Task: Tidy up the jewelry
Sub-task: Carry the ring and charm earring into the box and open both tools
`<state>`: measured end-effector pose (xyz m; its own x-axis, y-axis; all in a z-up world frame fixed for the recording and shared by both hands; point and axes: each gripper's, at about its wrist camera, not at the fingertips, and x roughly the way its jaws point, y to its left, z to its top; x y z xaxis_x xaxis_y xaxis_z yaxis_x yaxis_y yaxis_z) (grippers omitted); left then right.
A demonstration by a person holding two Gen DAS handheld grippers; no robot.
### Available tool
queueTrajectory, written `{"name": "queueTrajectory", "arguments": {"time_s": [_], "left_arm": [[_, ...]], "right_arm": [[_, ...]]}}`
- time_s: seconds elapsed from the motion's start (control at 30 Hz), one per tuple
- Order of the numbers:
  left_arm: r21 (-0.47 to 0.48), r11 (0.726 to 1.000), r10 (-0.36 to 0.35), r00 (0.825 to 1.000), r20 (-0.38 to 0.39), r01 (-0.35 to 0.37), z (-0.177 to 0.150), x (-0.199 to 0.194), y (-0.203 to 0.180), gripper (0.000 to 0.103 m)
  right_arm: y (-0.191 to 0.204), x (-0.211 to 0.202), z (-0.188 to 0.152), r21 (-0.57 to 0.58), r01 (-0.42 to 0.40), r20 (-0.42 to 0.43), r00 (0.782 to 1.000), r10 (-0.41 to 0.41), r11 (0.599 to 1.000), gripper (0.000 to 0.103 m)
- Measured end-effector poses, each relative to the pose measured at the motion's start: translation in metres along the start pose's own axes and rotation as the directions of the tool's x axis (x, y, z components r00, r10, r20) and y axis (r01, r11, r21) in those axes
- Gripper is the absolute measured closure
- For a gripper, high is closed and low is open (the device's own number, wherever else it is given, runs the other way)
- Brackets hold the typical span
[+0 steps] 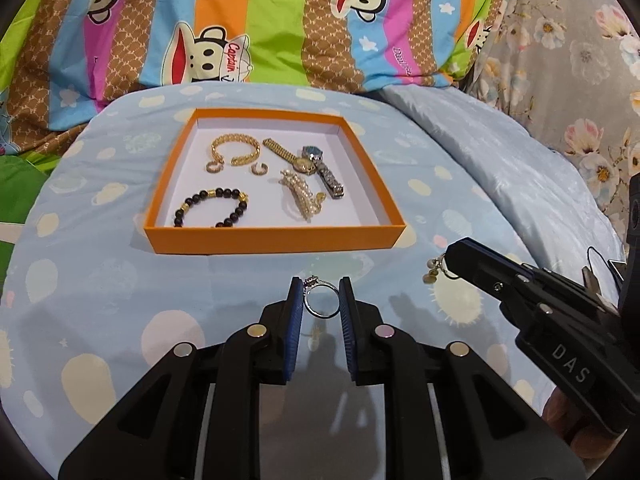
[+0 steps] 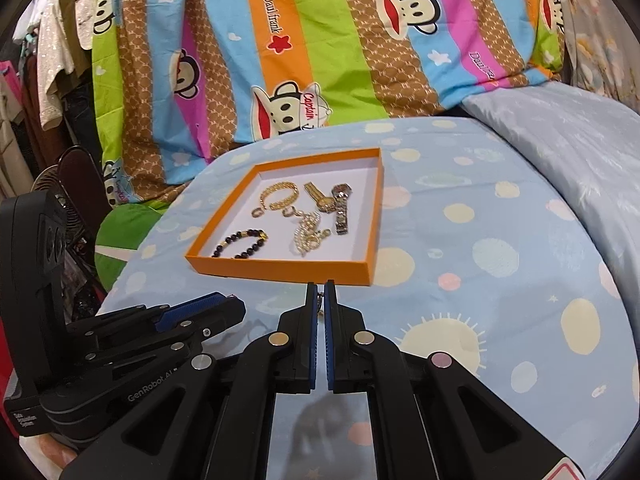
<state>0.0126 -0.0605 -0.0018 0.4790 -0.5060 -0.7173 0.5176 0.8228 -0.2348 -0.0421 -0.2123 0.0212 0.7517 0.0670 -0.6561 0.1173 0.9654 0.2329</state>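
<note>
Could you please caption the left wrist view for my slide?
Left gripper shut on a silver ring before the orange cardboard tray of jewelry.

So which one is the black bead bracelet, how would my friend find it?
Look for the orange box on the blue spotted bed sheet. Inside it, go to the corner nearest the camera, on the left in the left wrist view. There lies the bead bracelet, a loop of round dark beads with a few gold ones, while the pieces around it are gold or silver with no dark beads.
</note>
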Motion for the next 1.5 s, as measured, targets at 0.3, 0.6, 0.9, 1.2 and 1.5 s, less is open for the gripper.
{"name": "queueTrajectory", "arguments": {"time_s": [0.3, 0.6, 0.9, 1.2, 1.5], "left_arm": [[-0.019, 1.0, -0.005, 0.999, 0.05, 0.006, 0.008, -0.032, 0.008, 0.085], [-0.056, 0.998, 0.033, 0.994, 0.106, -0.027, 0.025, -0.049, 0.033, 0.085], [-0.072, 0.996, 0.07, 0.988, 0.137, -0.06, 0.065, -0.03, 0.054, 0.085], [-0.065, 0.99, 0.132, 0.977, 0.166, -0.123, 0.119, 0.008, 0.063, 0.085], [-0.082, 0.986, 0.154, 0.979, 0.135, -0.144, 0.142, 0.048, 0.071, 0.085]], "right_arm": [[0.012, -0.019, 0.007, -0.011, -0.029, 0.017, 0.999, 0.03, 1.0, 0.1], [0.009, -0.027, 0.029, 0.02, -0.08, 0.039, 0.996, 0.079, 0.997, 0.1], [0.012, 0.009, 0.072, -0.006, -0.087, 0.043, 0.995, 0.087, 0.996, 0.1], [0.013, 0.06, 0.129, 0.01, -0.112, 0.061, 0.992, 0.111, 0.994, 0.1], [0.005, 0.124, 0.162, 0.073, -0.09, 0.025, 0.996, 0.089, 0.993, 0.1]]}}
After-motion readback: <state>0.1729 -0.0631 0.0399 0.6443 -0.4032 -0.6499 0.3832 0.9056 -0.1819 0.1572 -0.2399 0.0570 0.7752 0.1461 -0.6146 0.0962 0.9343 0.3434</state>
